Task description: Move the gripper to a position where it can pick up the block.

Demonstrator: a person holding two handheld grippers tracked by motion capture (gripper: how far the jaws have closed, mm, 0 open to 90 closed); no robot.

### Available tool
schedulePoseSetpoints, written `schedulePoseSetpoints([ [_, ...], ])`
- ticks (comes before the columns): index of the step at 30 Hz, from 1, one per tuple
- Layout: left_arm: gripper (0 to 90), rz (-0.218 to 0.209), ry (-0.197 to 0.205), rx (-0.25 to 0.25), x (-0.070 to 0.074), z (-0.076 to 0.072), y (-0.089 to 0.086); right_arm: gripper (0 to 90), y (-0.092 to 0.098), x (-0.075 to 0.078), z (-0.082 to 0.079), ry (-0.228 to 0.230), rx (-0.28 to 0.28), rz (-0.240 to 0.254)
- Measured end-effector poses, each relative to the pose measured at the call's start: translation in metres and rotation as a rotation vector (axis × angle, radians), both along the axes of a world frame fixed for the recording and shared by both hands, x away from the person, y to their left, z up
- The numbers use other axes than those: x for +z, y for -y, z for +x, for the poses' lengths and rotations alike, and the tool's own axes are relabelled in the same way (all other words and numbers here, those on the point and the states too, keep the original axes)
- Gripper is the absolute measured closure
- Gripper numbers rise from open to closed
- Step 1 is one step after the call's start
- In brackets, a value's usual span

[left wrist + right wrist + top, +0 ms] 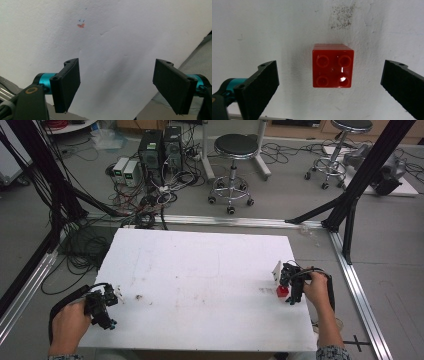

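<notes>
Black jaws of the right gripper (329, 82) stand spread wide on either side of a red studded block (333, 66), clear of both its flanks and touching nothing, the block sitting studs-up on the white table (262, 30) with a grey smudge (342, 15) at its twelve o'clock. From the high view that block (282, 291) lies toward the table's four o'clock edge, just under the right gripper (290, 290) held in the right hand (317, 290). Over at eight o'clock the left gripper (116, 82) is equally wide open and empty above bare white surface, a small orange mark (80, 25) at its eleven o'clock.
</notes>
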State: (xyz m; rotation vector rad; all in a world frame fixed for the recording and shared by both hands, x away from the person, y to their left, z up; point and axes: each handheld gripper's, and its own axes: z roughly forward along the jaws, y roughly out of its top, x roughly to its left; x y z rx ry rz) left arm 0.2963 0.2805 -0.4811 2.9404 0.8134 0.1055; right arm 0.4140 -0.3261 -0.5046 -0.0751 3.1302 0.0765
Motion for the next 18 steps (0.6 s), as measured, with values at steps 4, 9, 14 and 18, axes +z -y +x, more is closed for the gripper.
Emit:
schedulePoseSetpoints([
  [4,22.2,0.000,-0.002,-0.002,-0.001,0.000,0.001,0.8,-0.002,-0.003,0.000,0.000,-0.001,-0.006],
  [9,22.2,0.000,-0.003,-0.005,-0.001,0.000,0.002,0.8,-0.004,-0.011,0.000,-0.013,0.002,-0.011],
  [14,22.2,0.000,-0.002,-0.002,-0.001,0.000,0.001,0.8,-0.005,-0.013,0.001,-0.018,0.004,-0.012],
  [18,22.2,0.001,-0.001,-0.004,0.001,0.000,0.001,0.8,-0.005,-0.012,0.001,-0.014,0.000,-0.007],
])
